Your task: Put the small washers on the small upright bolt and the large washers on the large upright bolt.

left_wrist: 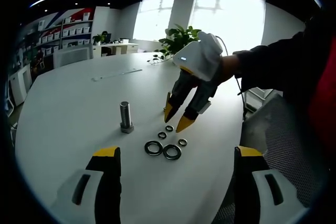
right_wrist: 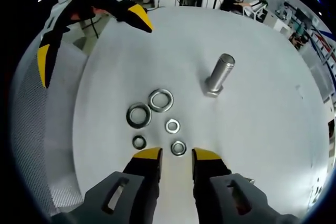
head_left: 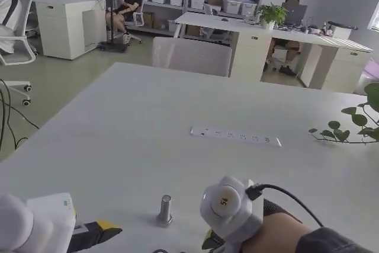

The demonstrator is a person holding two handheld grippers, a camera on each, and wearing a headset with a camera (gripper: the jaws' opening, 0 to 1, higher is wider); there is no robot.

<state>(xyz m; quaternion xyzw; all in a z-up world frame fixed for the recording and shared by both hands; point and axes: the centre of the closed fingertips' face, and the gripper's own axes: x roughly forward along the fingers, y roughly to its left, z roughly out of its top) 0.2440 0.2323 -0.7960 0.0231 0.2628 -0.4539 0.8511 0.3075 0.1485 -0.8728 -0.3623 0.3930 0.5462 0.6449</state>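
Note:
One steel bolt (head_left: 164,210) (left_wrist: 125,117) (right_wrist: 219,74) stands upright, head down, on the white table (head_left: 148,128). Beside it lie two large washers (left_wrist: 153,147) (right_wrist: 160,100) and three small washers (left_wrist: 162,135) (right_wrist: 172,126), all flat and loose. My right gripper (head_left: 213,242) (left_wrist: 176,120) (right_wrist: 177,153) hovers just over the small washers, its jaws a narrow gap apart with nothing between them; one small washer (right_wrist: 178,148) lies right ahead of its tips. My left gripper (head_left: 98,230) (left_wrist: 177,150) (right_wrist: 89,38) stands wide open and holds nothing, on the other side of the washers.
A white power strip (head_left: 235,135) (left_wrist: 115,74) lies further out on the table. A leafy plant (head_left: 355,122) (left_wrist: 176,38) hangs over the right edge. A chair (head_left: 190,55) stands at the far edge. Desks, shelves and seated people are beyond.

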